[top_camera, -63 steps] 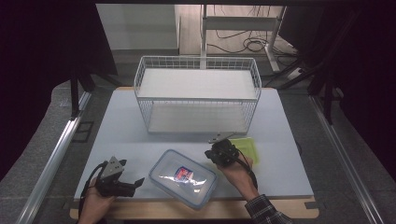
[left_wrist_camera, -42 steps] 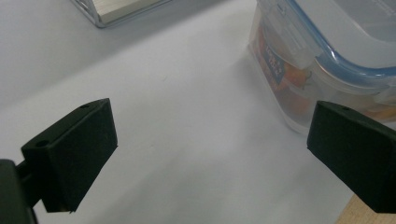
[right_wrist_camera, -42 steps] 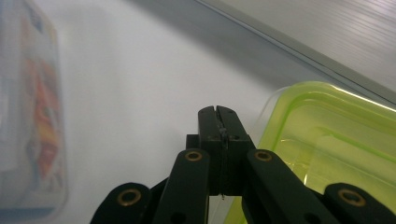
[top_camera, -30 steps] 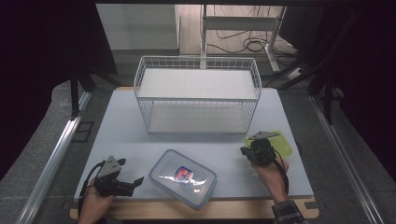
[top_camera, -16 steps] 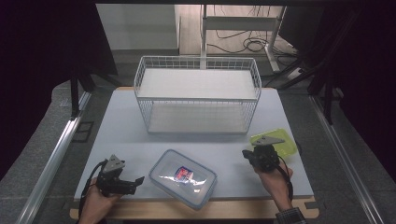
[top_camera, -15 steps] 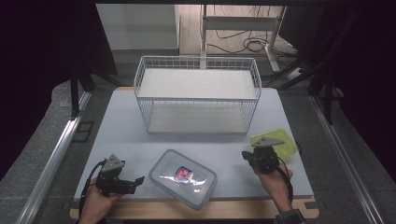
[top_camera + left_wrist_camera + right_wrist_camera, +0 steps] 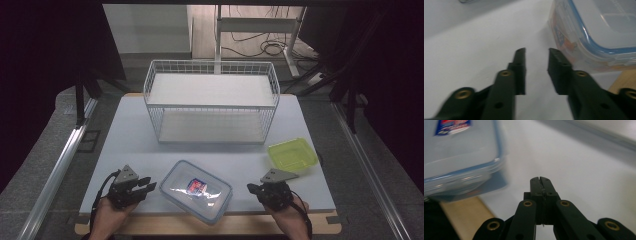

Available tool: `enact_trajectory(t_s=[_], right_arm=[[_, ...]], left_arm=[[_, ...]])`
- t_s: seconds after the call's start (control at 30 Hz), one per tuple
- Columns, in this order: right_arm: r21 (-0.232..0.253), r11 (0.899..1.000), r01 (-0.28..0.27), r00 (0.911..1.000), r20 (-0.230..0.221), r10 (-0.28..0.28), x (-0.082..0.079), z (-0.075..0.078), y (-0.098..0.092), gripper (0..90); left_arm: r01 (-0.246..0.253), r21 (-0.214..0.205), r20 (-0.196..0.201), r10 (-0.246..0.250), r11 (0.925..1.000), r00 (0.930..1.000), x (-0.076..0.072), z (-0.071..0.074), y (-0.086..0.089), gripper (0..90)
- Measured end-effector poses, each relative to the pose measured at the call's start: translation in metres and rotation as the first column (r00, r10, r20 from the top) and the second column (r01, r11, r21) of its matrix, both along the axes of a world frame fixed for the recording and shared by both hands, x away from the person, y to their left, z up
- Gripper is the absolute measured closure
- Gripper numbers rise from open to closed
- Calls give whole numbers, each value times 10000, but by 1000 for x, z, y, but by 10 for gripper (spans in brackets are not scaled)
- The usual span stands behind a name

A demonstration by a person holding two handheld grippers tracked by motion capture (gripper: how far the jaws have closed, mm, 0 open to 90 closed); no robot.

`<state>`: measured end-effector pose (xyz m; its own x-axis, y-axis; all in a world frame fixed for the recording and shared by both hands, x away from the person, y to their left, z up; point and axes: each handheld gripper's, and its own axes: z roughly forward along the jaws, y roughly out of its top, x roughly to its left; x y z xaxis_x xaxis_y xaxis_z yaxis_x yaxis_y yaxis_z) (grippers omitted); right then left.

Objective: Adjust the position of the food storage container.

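Observation:
A clear box with a blue-rimmed lid and a red-and-blue label lies near the table's front edge. My left gripper rests just left of it, pointing at it. In the left gripper view the left gripper shows a gap with nothing in it, and its jaws have just been closing. The box lies just right of its tips. My right gripper sits right of the box, pointing at it, apart from it. In the right gripper view the right gripper is shut and empty, with the box ahead at the upper left.
A small green container lies open on the table at the right, behind my right hand. A white wire basket stands at the back middle of the pale table. The wooden front edge runs just below the box.
My right gripper has drawn back from the green container toward the front edge, now pointing at the box. The left gripper's jaws have narrowed; the left hand has stayed in place.

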<state>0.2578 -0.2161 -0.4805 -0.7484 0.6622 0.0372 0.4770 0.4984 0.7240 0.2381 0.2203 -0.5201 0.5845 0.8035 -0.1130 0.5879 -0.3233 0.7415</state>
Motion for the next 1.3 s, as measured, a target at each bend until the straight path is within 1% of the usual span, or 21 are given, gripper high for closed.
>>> enact_trajectory(t_s=[0.07,0.13,0.17,0.23,0.3,0.43,0.47,0.5,0.53,0.57,0.63,0.77,0.83,0.9,1.13,1.3], right_arm=[[22,9997,-249,9996,-138,250,-5,-2,6,896],[229,9984,-516,9978,-412,525,-11,-3,12,896],[255,9976,-651,9962,-560,665,-13,-4,16,896],[259,9955,-910,9930,-736,927,-19,-6,22,896],[280,9923,-1210,9875,-980,1232,-23,-9,28,896],[304,9871,-1575,9794,-1230,1600,-28,-12,37,896],[367,9866,-1590,9782,-1290,1625,-28,-12,39,895],[276,9872,-1569,9792,-1258,1591,-28,-11,40,896],[219,9882,-1519,9803,-1244,1534,-27,-12,40,895],[258,9897,-1406,9809,-1320,1428,-26,-12,39,895],[345,9915,-1252,9813,-1428,1289,-23,-13,36,895],[203,9959,-881,9872,-1318,900,-18,-12,32,896],[132,9980,-621,9905,-1218,632,-14,-13,30,896],[104,9991,-402,9918,-1211,411,-9,-13,26,896],[9,9991,423,9941,-1003,-420,13,-13,15,896],[141,9979,634,9932,-988,-617,30,-14,10,896]], left_arm=[[117,-1,-99,-117,9999,9999,1,-1,-2,804],[283,-34,-209,-283,9996,9994,2,-1,-4,853],[345,3,-227,-345,9994,9991,2,-2,-6,866],[418,24,-277,-417,9991,9987,2,-2,-8,879],[518,-120,-336,-521,9986,9981,3,-2,-11,886],[950,-301,-475,-964,9950,9942,4,-3,-20,896],[810,-40,-400,-810,9967,9959,4,-2,-23,900],[801,128,-345,-797,9967,9962,4,-1,-25,900],[784,140,-353,-778,9968,9963,4,-1,-27,900],[780,50,-371,-778,9969,9963,4,-2,-27,900],[733,-195,-532,-742,9971,9958,6,-2,-28,900],[652,-187,-503,-661,9977,9965,6,-2,-37,900],[652,-34,-512,-653,9979,9965,7,-2,-43,900],[718,38,-552,-715,9974,9959,7,-3,-48,900],[780,-78,-615,-784,9969,9950,10,-4,-62,900],[705,-229,-645,-719,9972,9953,16,-6,-67,900]])
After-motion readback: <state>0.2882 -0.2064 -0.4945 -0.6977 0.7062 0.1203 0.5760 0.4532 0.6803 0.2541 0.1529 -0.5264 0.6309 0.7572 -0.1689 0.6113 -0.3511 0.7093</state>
